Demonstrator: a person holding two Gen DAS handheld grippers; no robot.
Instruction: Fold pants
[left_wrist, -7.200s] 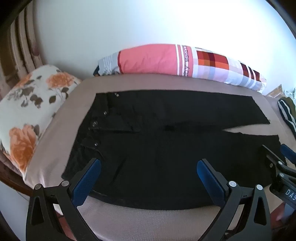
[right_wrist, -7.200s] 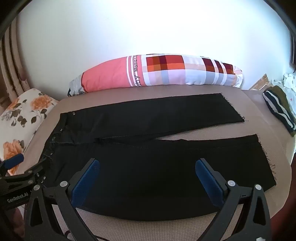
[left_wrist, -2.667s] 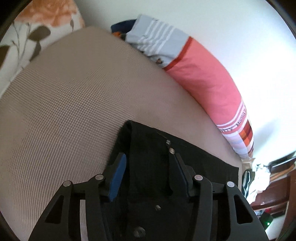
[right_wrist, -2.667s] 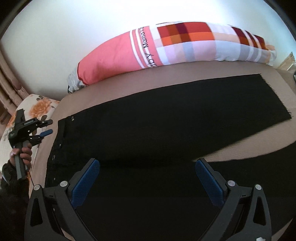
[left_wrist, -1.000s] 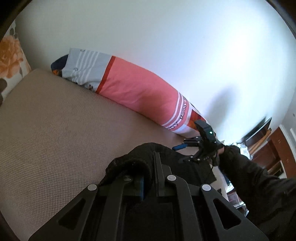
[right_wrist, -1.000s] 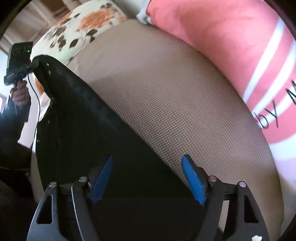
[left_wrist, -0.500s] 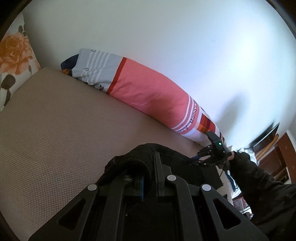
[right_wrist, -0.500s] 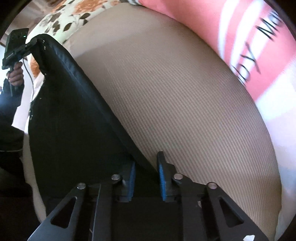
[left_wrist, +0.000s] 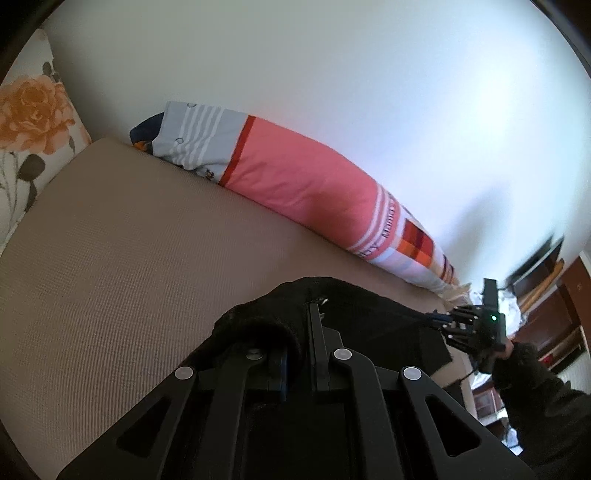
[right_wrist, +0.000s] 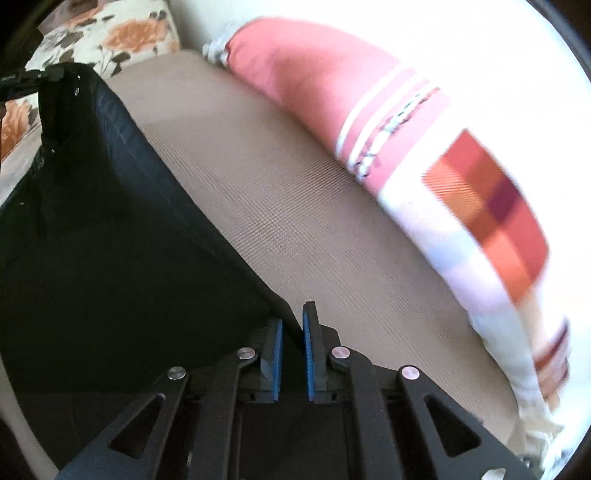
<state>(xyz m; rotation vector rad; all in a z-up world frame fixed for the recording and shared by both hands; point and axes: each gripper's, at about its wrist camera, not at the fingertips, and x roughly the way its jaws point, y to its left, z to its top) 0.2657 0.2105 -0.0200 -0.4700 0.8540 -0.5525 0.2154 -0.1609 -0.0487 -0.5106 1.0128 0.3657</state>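
The black pants (right_wrist: 110, 236) hang lifted above the brown bed (right_wrist: 314, 206), stretched taut between my two grippers. My left gripper (left_wrist: 301, 321) is shut on the waistband end of the pants (left_wrist: 280, 310), whose cloth bunches over its fingers. My right gripper (right_wrist: 292, 317) is shut on the far edge of the pants near the leg end. The right gripper also shows in the left wrist view (left_wrist: 436, 317) at the far right, holding the cloth. The left gripper shows in the right wrist view (right_wrist: 48, 75) at the top left, gripping the waistband corner.
A long pink, white and checked bolster pillow (left_wrist: 295, 184) lies along the white wall (left_wrist: 332, 92). A floral cushion (left_wrist: 26, 122) sits at the left end of the bed. Wooden furniture and clutter (left_wrist: 546, 295) stand past the bed's right end.
Both grippers closed on the pants' far edge and lifted it off the bed. Over the last half second the right gripper has pulled away, stretching the cloth taut.
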